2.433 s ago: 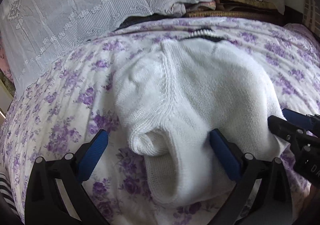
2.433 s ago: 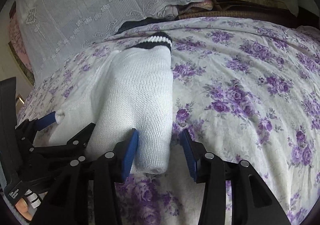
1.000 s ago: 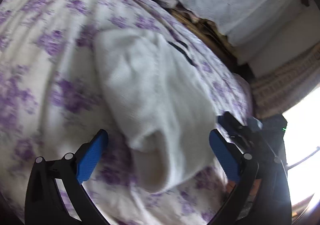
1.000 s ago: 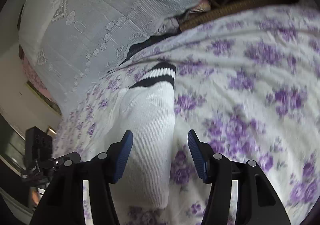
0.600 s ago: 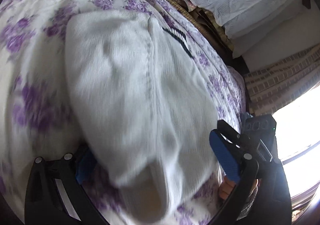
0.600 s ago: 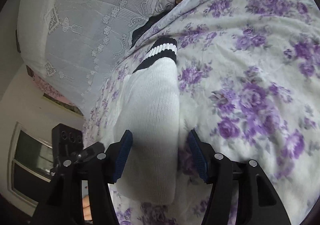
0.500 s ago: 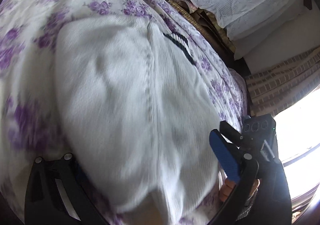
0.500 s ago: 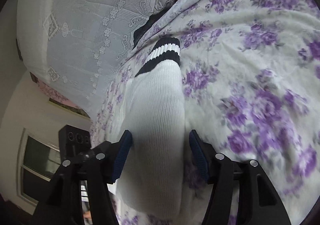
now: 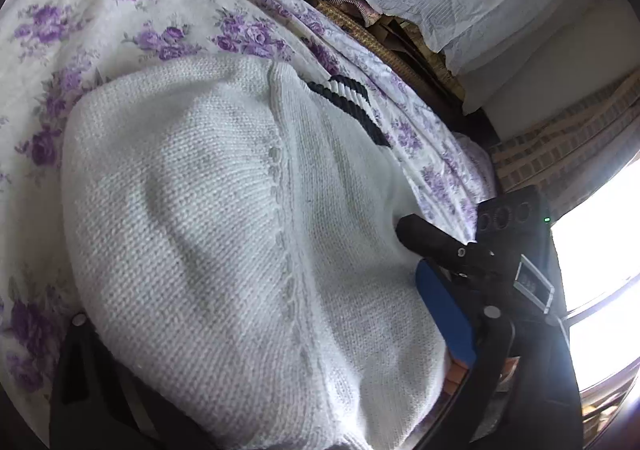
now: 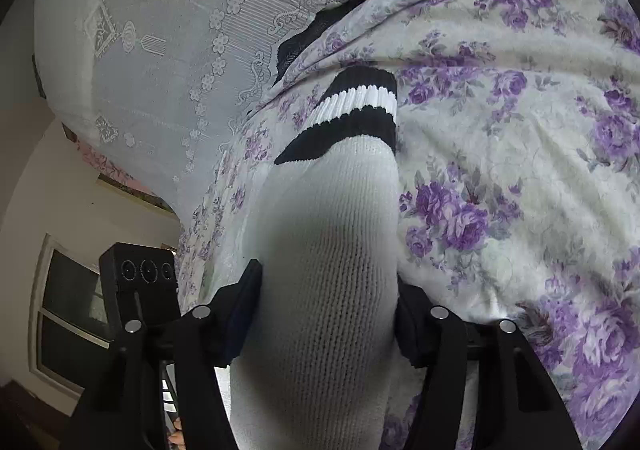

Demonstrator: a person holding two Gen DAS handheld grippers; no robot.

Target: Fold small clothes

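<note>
A folded white knit sweater (image 9: 224,234) with a black-and-white striped hem (image 9: 352,106) lies on the flowered bedspread (image 9: 100,22). My left gripper (image 9: 256,314) is open, its jaws wide on either side of the sweater's near end; the cloth hides the left finger. In the right wrist view the sweater (image 10: 328,250) runs away from me to the striped hem (image 10: 352,110). My right gripper (image 10: 326,314) is open, and the sweater's near end fills the gap between its fingers. The right gripper (image 9: 440,250) also shows in the left wrist view at the sweater's right edge.
A white lace cover (image 10: 168,30) drapes over bedding at the head of the bed. A bright window (image 9: 600,250) is at the right, a dark window (image 10: 68,310) at the left. The bedspread (image 10: 520,130) stretches right of the sweater.
Both grippers have pushed forward and tilted, so the sweater's near end now sits deep between each pair of fingers and fills much more of both views.
</note>
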